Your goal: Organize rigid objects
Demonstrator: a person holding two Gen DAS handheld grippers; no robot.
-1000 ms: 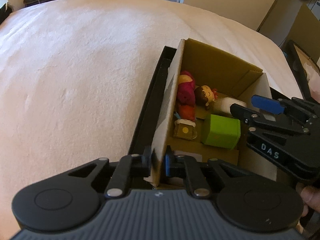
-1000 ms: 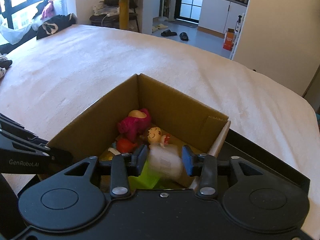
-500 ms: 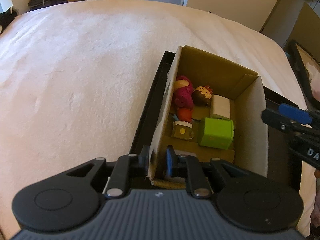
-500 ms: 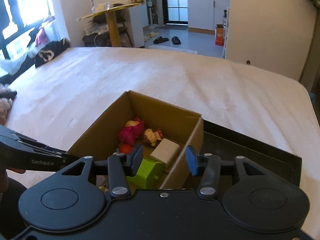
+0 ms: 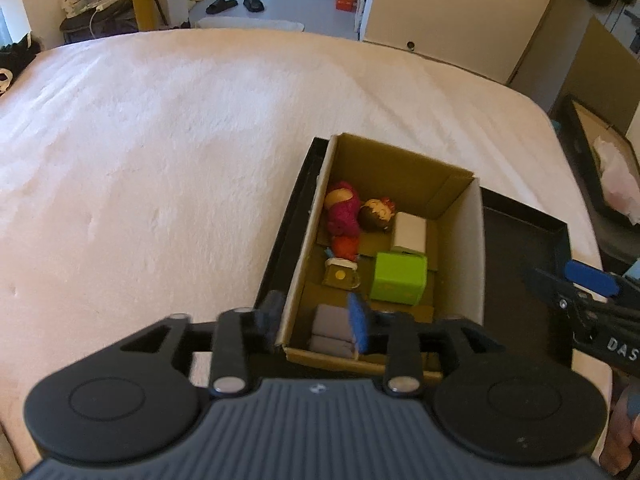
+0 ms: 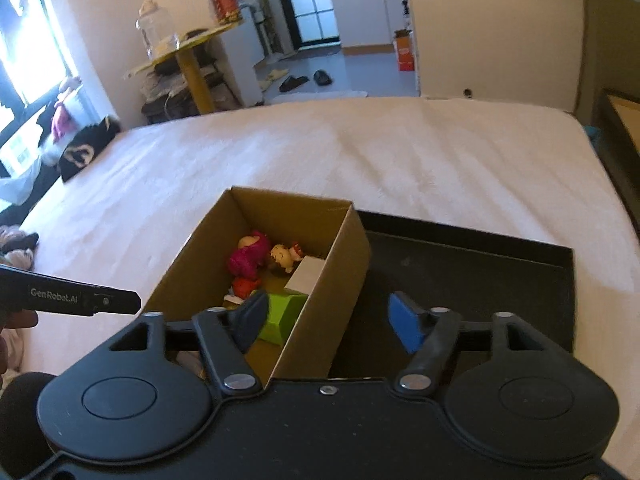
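Jaws of both grippers stand apart and hold nothing: the left gripper (image 5: 314,326) straddles the near corner of the cardboard box (image 5: 476,248) with space on either side of the wall, and the right gripper (image 6: 328,320) hangs wide open above the box's right wall. The box sits in a black tray (image 6: 480,272) on the bed (image 5: 160,160). Inside lie a green cube (image 5: 398,282), a white block (image 5: 409,232), a pink figure (image 5: 342,212), a small doll (image 5: 376,213), a brown mug (image 5: 340,278) and a grey block (image 5: 330,330). All look light and stiff. The cardboard wall would probably flex, so a pinch near a corner seems safest; the cube offers flat opposite faces.
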